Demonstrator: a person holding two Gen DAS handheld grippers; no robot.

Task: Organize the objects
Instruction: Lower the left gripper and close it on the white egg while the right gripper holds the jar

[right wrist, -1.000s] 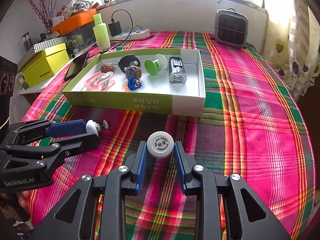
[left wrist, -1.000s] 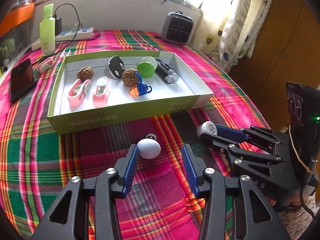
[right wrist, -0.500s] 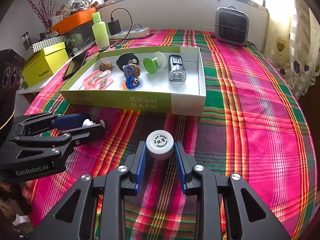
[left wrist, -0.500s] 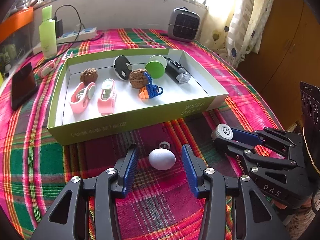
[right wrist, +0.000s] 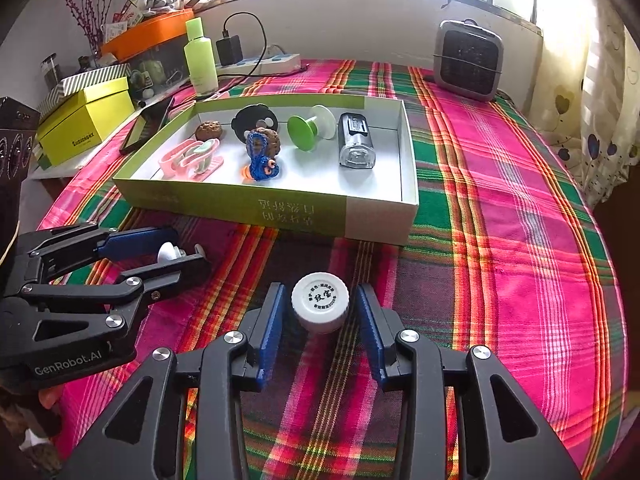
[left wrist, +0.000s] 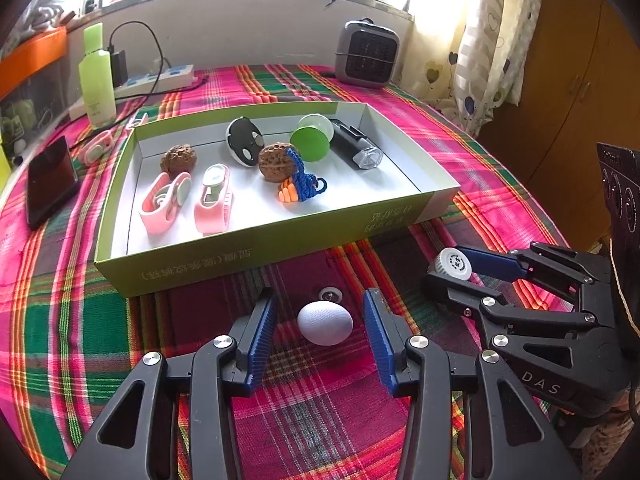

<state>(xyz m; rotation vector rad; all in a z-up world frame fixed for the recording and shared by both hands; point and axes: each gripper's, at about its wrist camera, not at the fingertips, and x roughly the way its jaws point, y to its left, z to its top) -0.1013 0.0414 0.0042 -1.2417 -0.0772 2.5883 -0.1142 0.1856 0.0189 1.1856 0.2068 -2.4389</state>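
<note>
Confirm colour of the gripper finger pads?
Blue, ribbed pads; clearest in the left wrist view.

Black left tool point(left wrist: 320, 316) frame, ribbed blue pads point(left wrist: 265, 330), silver screws point(left wrist: 221, 341)

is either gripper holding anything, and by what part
Nothing is held. The left gripper straddles the white egg, the right gripper the white jar, with gaps both sides.

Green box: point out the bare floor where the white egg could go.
The near right corner is bare, bordered by the blue-and-orange braided charm, the black clear-ended torch and the green cardboard box's walls. The left and middle are crowded with pink plastic clips and walnuts.
</note>
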